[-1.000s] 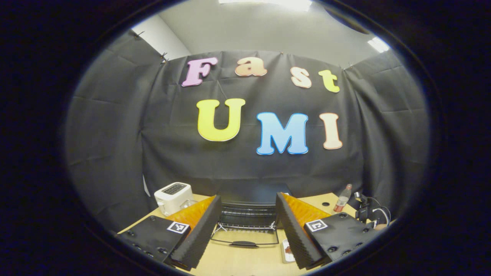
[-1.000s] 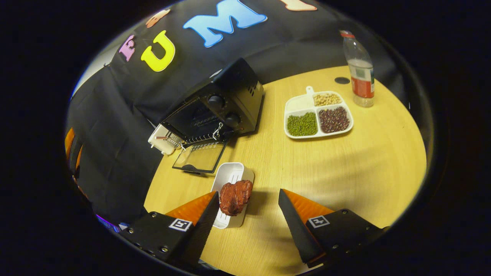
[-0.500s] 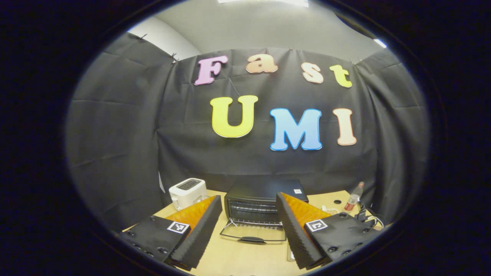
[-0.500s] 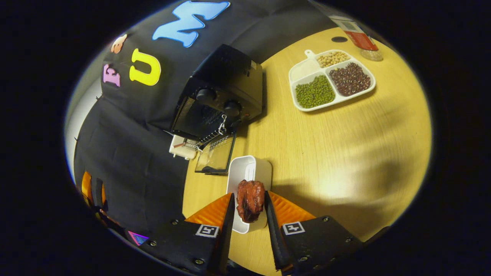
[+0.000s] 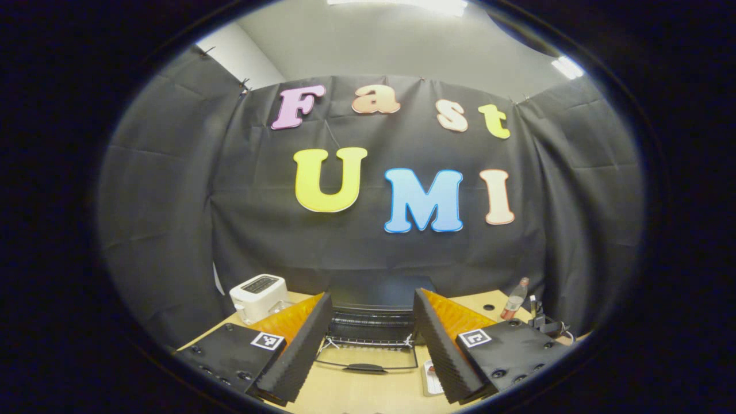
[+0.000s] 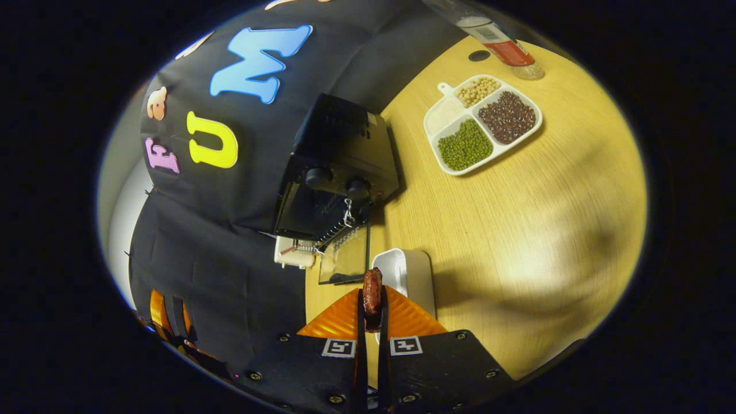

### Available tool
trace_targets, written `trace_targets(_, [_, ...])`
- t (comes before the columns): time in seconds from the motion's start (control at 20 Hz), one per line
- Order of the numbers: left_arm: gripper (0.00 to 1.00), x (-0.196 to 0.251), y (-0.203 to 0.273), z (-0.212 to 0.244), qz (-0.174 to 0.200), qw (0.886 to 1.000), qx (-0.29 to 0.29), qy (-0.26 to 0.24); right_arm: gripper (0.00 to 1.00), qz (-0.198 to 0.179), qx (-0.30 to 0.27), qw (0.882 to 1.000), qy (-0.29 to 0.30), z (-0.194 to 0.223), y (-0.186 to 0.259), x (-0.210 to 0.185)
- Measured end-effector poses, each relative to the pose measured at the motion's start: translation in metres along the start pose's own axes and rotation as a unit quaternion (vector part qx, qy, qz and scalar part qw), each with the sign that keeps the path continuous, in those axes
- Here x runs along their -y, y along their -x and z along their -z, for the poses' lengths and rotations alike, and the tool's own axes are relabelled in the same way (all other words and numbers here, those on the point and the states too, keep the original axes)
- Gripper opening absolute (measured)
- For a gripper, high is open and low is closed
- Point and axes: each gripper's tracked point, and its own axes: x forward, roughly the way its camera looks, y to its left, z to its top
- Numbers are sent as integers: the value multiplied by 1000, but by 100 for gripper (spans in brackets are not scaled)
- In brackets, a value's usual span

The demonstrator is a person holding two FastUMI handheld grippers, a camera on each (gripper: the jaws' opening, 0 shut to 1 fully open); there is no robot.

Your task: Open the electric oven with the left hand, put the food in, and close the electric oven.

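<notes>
the right gripper is clamped on the soft, squashy reddish-brown chunk of meat, gripped mid-body; ahead, the black electric oven stands open. the left gripper is spread apart.

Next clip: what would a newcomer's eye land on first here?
The reddish-brown chunk of meat pinched between the right gripper fingers, beside the white rectangular dish. Beyond it, the black electric oven stands with its glass door folded down onto the wooden table. The left gripper hangs open, facing the oven.
</notes>
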Motion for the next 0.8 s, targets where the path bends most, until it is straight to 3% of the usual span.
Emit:
trace_targets(0.1, [98, -11, -3, -4, 21, 1000, 7, 2, 7, -14, 21, 1000, -9, 1, 4, -25])
trace_targets(0.3, [91, -40, -13, -11, 59, 998, 20, 4, 7, -37, 56, 997, -24, 9, 1, -73])
trace_targets(0.35, [98, -50, -15, -13, 63, 998, 23, 5, 7, -41, 63, 997, -26, 12, -3, -84])
trace_targets(0.45, [91, -65, -14, -18, 76, 997, 31, 8, 7, -50, 77, 995, -31, 15, -14, -103])
trace_targets(0.5, [98, -70, -14, -20, 85, 996, 35, 11, 7, -55, 83, 994, -33, 16, -21, -111])
trace_targets(0.65, [94, -89, -11, -19, 103, 994, 31, 16, 7, -67, 108, 991, -41, 15, -48, -132])
trace_targets(0.8, [98, -111, -9, -19, 105, 994, 31, 15, 7, -72, 131, 987, -55, 8, -76, -145])
